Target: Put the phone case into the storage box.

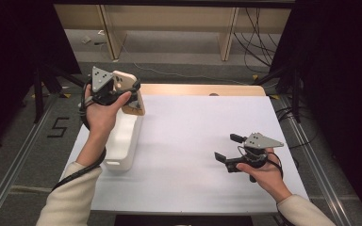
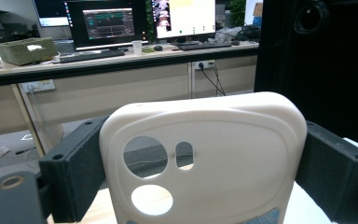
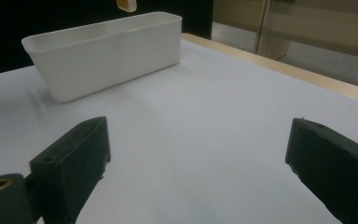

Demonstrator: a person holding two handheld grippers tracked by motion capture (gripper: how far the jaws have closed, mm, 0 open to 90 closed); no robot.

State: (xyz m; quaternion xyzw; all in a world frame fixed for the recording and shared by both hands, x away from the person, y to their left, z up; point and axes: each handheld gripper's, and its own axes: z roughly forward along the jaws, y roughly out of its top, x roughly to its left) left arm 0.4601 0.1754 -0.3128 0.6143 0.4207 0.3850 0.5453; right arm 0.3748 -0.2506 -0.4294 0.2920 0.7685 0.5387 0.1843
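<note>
Our left gripper (image 1: 122,92) was clamped on a cream phone case (image 1: 131,93), its two black jaws pressed against the case's opposite edges. We held it raised above the far end of the white bin (image 1: 122,141), off the table and tilted. Through the left gripper view the phone case (image 2: 205,158) stood upright between the jaws, back towards us, with a large round cutout, a smaller slot beside it and another round hole lower down; we could see the background through those holes. A bluish patch showed at its lower edge, though we could not tell what it was.

Our right gripper (image 1: 227,147) rested low over the right part of the table, held in the right hand (image 1: 259,172), well apart from the bin and the case. Its jaws stood wide and released, with bare white tabletop between them in the right gripper view (image 3: 200,158).

Moving outward, the white bin lay lengthwise near the table's left edge, a long rectangular tub with rounded corners. From the right gripper view the bin (image 3: 107,51) showed its outer wall and rim, and what we could see of its inside held nothing; the floor of it was hidden from us. The white table (image 1: 193,141) had a wooden strip along its far edge. Beyond it, the left gripper view took in a desk with monitors (image 2: 107,23) and a keyboard.
</note>
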